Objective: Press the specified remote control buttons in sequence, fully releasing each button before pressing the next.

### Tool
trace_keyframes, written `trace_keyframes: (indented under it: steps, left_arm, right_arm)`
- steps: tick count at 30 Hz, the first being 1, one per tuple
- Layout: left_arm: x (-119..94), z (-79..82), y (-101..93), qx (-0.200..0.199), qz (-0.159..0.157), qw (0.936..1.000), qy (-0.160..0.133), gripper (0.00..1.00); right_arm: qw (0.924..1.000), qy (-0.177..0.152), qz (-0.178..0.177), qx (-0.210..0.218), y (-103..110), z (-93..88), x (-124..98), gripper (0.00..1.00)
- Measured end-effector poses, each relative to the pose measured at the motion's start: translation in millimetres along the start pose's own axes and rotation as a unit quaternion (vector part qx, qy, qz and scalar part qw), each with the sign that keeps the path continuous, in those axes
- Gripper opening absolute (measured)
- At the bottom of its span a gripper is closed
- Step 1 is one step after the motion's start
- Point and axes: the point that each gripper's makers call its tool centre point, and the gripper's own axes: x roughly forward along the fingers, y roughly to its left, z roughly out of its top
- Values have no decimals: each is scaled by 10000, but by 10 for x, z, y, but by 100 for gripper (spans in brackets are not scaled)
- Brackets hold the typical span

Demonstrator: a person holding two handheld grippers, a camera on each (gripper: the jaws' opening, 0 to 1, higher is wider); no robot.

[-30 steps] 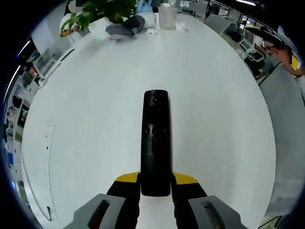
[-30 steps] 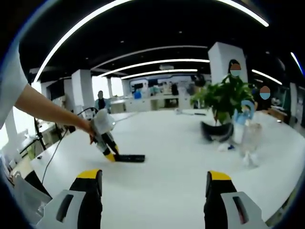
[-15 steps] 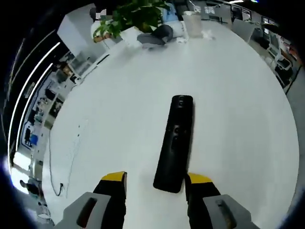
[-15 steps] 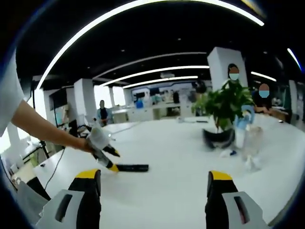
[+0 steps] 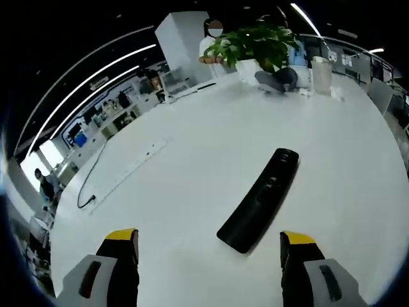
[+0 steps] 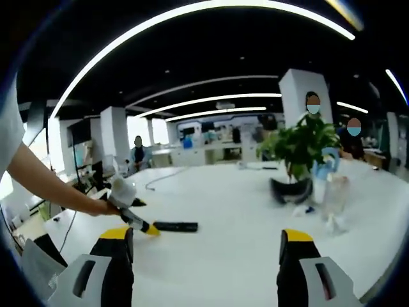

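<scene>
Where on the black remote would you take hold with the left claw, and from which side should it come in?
Grip the remote across its narrow width at the near end, coming in along the white table from that end. It lies flat, long and slim, so the open left claw could probably span its long edges there, leaving the buttons uncovered.

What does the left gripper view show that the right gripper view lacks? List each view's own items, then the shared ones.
Left gripper view alone: the button face of the long black remote control, seen from above, and a thin dark cable on the white table. Right gripper view alone: the left tongs seen from outside, held by a person's hand near the remote's end, plus ceiling light strips. Shared: the remote, table, green potted plant and clear plastic cup.
</scene>
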Motion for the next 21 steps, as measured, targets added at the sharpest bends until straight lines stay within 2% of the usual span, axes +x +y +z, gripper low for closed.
trace_keyframes:
  steps: [1,3,6,8,11,13,21]
  left_arm:
    - [-19,-27,10,-60,51,10000,57,100]
    - [-85,-52,55,-95,236,9997,-40,100]
    - [-210,-115,50,-245,286,9992,-131,100]
    - [-325,-127,13,-601,241,9975,-290,100]
    - [-569,-162,12,-1169,349,9908,-590,100]
    - [-705,-217,37,-1321,450,9878,-691,100]
    - [-1141,-363,-1,-1231,672,9855,-954,100]
  right_arm:
    - [10000,26,-3,6,-2,-30,2,93]
    - [9999,111,-23,-61,-14,-42,25,92]
    - [9999,61,0,-139,11,-30,20,92]
    - [9995,150,-18,-283,22,-65,33,94]
    - [9990,212,17,-400,54,-87,35,94]
    - [9989,183,58,-422,68,-75,31,94]
    - [9983,239,120,-524,102,-97,44,94]
